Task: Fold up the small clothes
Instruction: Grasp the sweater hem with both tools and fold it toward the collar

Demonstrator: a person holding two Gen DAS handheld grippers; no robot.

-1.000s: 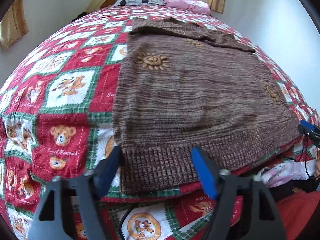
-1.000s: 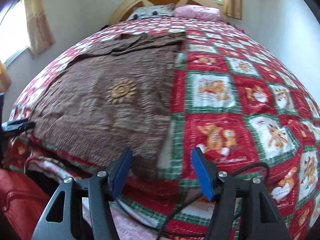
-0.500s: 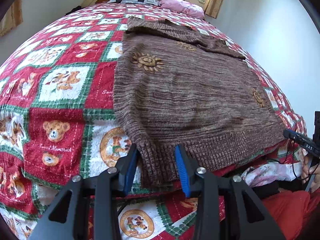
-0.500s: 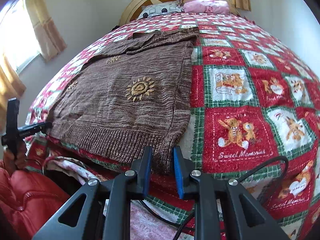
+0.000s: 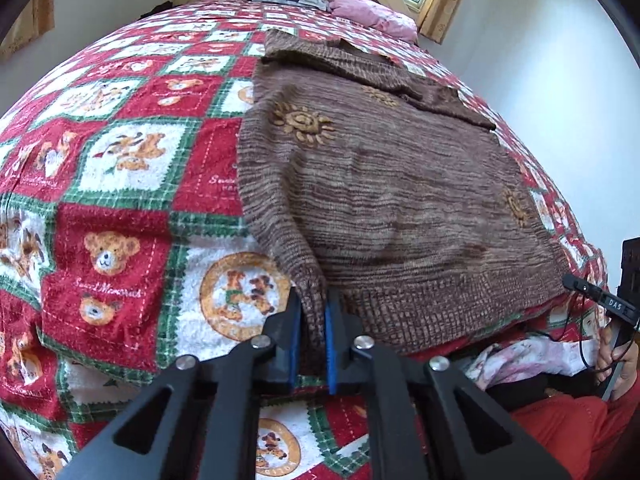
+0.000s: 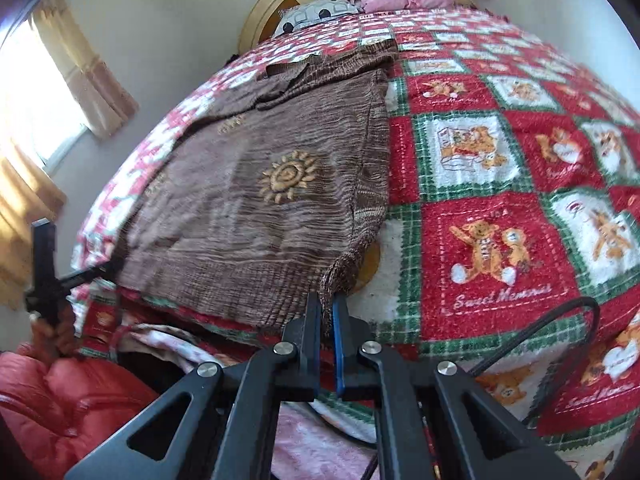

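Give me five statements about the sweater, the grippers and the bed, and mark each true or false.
1. The left gripper is pinched on a hem corner of the brown sweater. True.
2. The right gripper hangs open, clear of the sweater. False: its fingers are shut on the other hem corner.
3. The sweater bears sun-shaped motifs. True.
4. The sweater is already folded into a small square. False: its body is spread flat on the bedspread, with only the far end bunched.
5. The bedspread is plain blue. False: it is a red, green and white check with teddy bears.
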